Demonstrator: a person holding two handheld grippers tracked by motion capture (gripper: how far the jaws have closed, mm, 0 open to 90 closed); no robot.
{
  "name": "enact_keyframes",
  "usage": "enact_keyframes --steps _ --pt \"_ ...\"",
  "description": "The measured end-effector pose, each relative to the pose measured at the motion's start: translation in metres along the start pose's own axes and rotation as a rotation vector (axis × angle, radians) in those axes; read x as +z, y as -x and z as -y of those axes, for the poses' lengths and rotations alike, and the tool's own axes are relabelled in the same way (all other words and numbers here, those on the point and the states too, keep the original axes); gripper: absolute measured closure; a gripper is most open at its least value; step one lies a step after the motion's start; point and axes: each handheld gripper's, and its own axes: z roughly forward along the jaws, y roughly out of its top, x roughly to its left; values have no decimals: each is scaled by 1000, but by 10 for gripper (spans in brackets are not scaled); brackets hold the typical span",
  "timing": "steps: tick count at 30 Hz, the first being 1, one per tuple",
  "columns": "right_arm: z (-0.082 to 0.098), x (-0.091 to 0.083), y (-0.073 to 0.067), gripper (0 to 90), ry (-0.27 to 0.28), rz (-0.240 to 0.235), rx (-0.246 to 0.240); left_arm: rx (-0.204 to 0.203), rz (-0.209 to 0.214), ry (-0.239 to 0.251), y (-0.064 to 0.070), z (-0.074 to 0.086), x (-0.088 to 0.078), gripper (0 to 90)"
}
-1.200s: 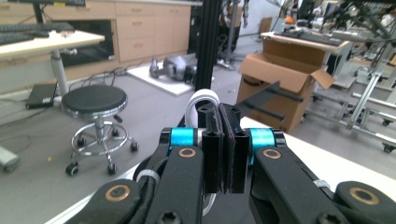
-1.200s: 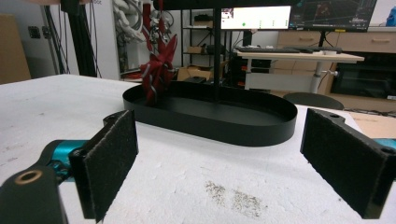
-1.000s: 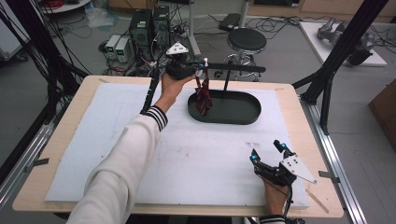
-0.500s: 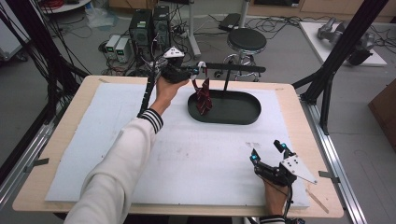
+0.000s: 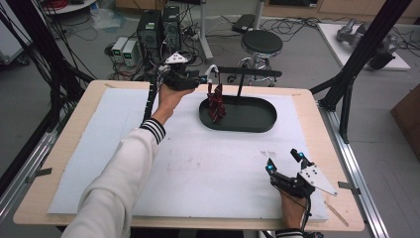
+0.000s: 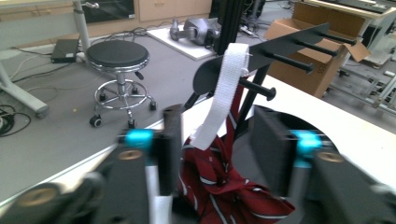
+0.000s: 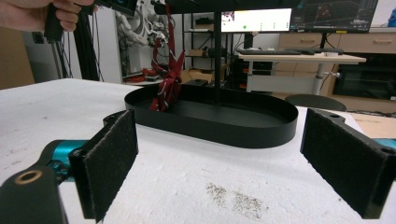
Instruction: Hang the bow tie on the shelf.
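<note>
The red striped necktie [image 5: 216, 103] hangs by its white strap [image 6: 223, 93] from a peg of the black rack [image 5: 247, 73], upper middle of the high view, its lower folds bunched inside the oval black tray [image 5: 257, 125] that forms the rack's base. In the left gripper view the strap loops over a peg near the top centre, and the left hand-held gripper [image 5: 204, 79] has just been opening: its jaws now stand partly apart on either side of the strap and the tie, not pressing on either. The step in hand looks like letting go after hanging, so it would be done well by spreading the jaws a little more and drawing straight back from the peg, so neither pad drags the strap off. The tray holds the tie's lower end and the rack's post; the rest of its floor is bare. At the lower right of the high view, the right hand-held gripper [image 5: 283, 163] rests on the white sheet [image 5: 99, 148] covering the counter [image 5: 59, 148], jaws wide, nothing between them.
</note>
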Motion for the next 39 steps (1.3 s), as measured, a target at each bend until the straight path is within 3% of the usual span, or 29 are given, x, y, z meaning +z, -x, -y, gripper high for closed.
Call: enact_keyframes --steps 2,3,7,8,9,10,12,13,14,15,16,17,18,19,20,21,22,23,24,25,26,27,28,30,31,35,39 --pt "0 0 0 102 0 -3 3 17 -5 27 0 3 -5 392" --pt "0 0 0 102 2 -6 -2 36 -13 44 2 7 -11 289" --pt "0 0 0 102 5 -7 -7 71 3 41 4 19 -29 127" --pt "0 0 -1 102 6 -5 -5 71 3 41 4 19 -29 128" --pt "0 -1 -1 102 10 -2 -15 81 13 58 4 27 -42 128" --pt "0 -1 -1 102 10 -2 -15 81 13 58 4 27 -42 128" --pt "0 -1 -1 102 7 0 -5 102 -2 56 6 38 -58 128" --pt "0 -1 0 102 6 -2 -2 95 3 74 6 49 -76 127" --pt "0 -1 0 102 6 -2 -2 95 3 74 6 49 -76 128" --pt "0 -1 -1 102 6 -1 -3 90 -4 83 6 59 -93 128" --pt "0 -1 -1 102 6 -1 -3 90 -4 83 6 59 -93 128" --pt "0 -1 -1 102 6 0 -6 98 -22 94 6 73 -116 127" --pt "0 -1 -1 102 6 0 -6 98 -22 94 6 73 -116 127" --pt "0 -1 -1 102 6 1 -5 112 -44 110 7 91 -144 127" --pt "0 -1 -1 102 5 -1 -5 112 -44 110 7 91 -144 127" --pt "0 -1 -1 102 4 0 -6 124 -64 127 8 105 -165 128" --pt "0 -1 -1 102 4 -1 -9 124 -64 127 8 105 -165 128" --pt "0 0 -1 102 2 1 -10 128 -106 164 9 128 -196 127" --pt "0 0 -1 102 2 1 -10 128 -106 164 9 128 -196 128" --pt "0 0 -2 102 -2 1 -8 119 -137 196 9 149 -223 127" --pt "0 0 -2 102 -2 1 -8 119 -137 196 9 149 -223 128" --pt "0 0 -2 102 -2 3 -13 105 -169 233 9 169 -246 127" --pt "0 0 -2 102 -2 3 -13 105 -169 233 9 169 -246 127" --pt "0 0 -2 102 -2 5 -20 91 -214 273 9 186 -266 128" --pt "0 0 -2 102 0 4 -29 63 -241 292 7 196 -277 127" --pt "0 0 -3 102 -8 9 -27 23 -271 336 7 214 -290 127" --pt "0 1 -3 102 -8 11 -42 17 -263 343 11 226 -286 127"
